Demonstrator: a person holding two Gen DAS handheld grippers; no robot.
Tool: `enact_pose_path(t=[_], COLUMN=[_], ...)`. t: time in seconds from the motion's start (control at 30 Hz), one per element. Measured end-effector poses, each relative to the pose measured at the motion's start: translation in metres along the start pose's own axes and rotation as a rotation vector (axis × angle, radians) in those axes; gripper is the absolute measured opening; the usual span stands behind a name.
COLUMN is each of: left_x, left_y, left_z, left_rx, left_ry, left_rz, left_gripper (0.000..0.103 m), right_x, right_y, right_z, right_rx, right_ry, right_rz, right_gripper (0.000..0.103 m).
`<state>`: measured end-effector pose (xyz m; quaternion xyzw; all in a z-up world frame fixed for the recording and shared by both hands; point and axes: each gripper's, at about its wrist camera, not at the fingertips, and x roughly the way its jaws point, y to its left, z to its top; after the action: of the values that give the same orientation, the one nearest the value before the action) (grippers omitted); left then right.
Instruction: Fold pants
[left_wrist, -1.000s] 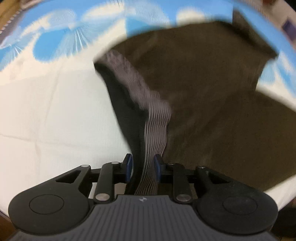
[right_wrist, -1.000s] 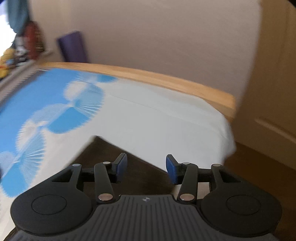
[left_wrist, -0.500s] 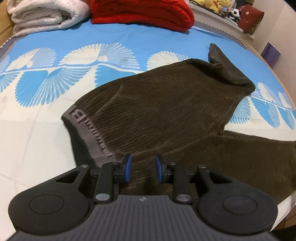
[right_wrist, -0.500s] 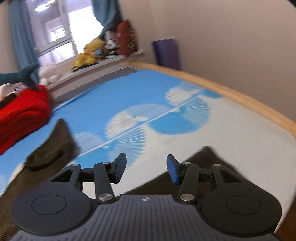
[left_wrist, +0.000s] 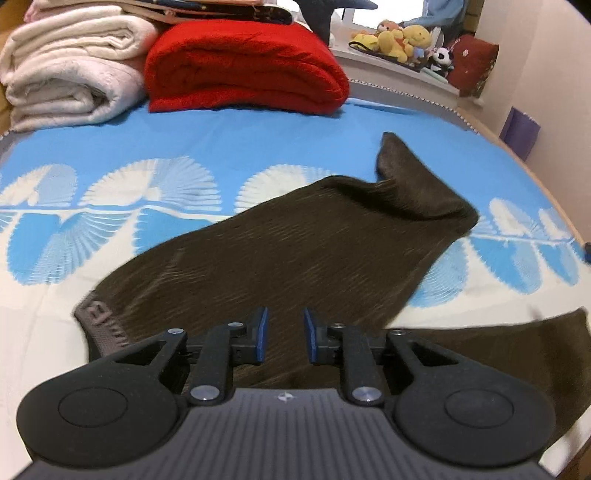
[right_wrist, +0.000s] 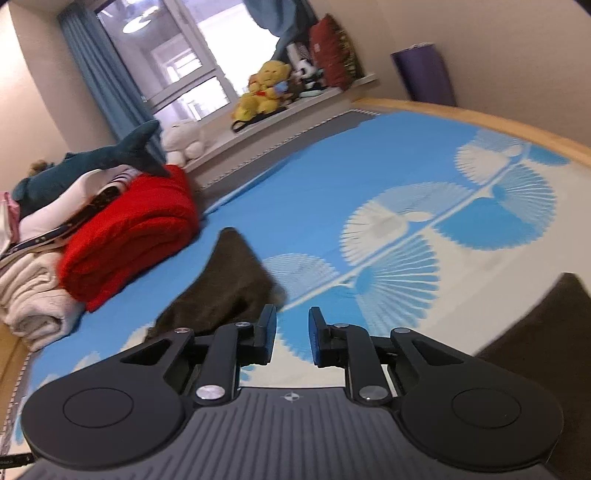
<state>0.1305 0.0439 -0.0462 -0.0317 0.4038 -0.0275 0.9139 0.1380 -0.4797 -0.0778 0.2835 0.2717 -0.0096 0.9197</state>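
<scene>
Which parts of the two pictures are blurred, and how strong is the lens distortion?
Left wrist view: pants mostly sharp, slightly smeared near the waistband; the bed bows at the edges from the fisheye. Right wrist view: pants tip and red blanket are motion-blurred, the bright window glares, the bed frame curves strongly.

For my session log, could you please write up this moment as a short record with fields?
surface: bed sheet, blue with white fan pattern
pants: brown corduroy pants spread on the sheet, one leg end bunched at far right, grey waistband at near left
left tongs: left tongs open, above the pants, gripping nothing
right tongs: right tongs open, over the sheet, gripping nothing
background: red blanket and white blanket folded at the far end
</scene>
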Motion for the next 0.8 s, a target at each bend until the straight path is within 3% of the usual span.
enact_pose_path(t=[0.13, 0.23, 0.3, 0.43, 0.53, 0.6, 0.7, 0.8], left_x=[0.016, 0.032, 0.049, 0.097, 0.119, 0.134, 0.159, 0.178], left_y=[-0.036, -0.058, -0.072, -0.103, -0.122, -0.130, -0.132, -0.132], left_z=[0.029, 0.043, 0.039, 0.026, 0.020, 0.018, 0.016, 0.012], left_rx=[-0.020, -0.049, -0.008, 0.101, 0.191, 0.192, 0.164, 0.139], left_ry=[0.033, -0.006, -0.049, 0.021, 0.020, 0.045, 0.073, 0.100], left_rz=[0.003, -0.059, -0.091, -0.103, -0.102, -0.111, -0.119, -0.116], left_gripper=[0.023, 0.023, 0.023, 0.023, 0.024, 0.025, 0.042, 0.045], right_x=[0.022, 0.040, 0.055, 0.086, 0.114, 0.134, 0.167, 0.202], right_y=[0.006, 0.011, 0.015, 0.019, 0.019, 0.016, 0.009, 0.001], right_z=[0.007, 0.007, 0.005, 0.001, 0.000, 0.000, 0.001, -0.002], right_rx=[0.094, 0.157, 0.173, 0.201, 0.229, 0.260, 0.330, 0.415], right_ry=[0.008, 0.012, 0.028, 0.054, 0.070, 0.077, 0.099, 0.118], right_rz=[0.046, 0.067, 0.068, 0.068, 0.059, 0.049, 0.035, 0.031], right_gripper=[0.020, 0.021, 0.022, 0.023, 0.029, 0.033, 0.042, 0.046])
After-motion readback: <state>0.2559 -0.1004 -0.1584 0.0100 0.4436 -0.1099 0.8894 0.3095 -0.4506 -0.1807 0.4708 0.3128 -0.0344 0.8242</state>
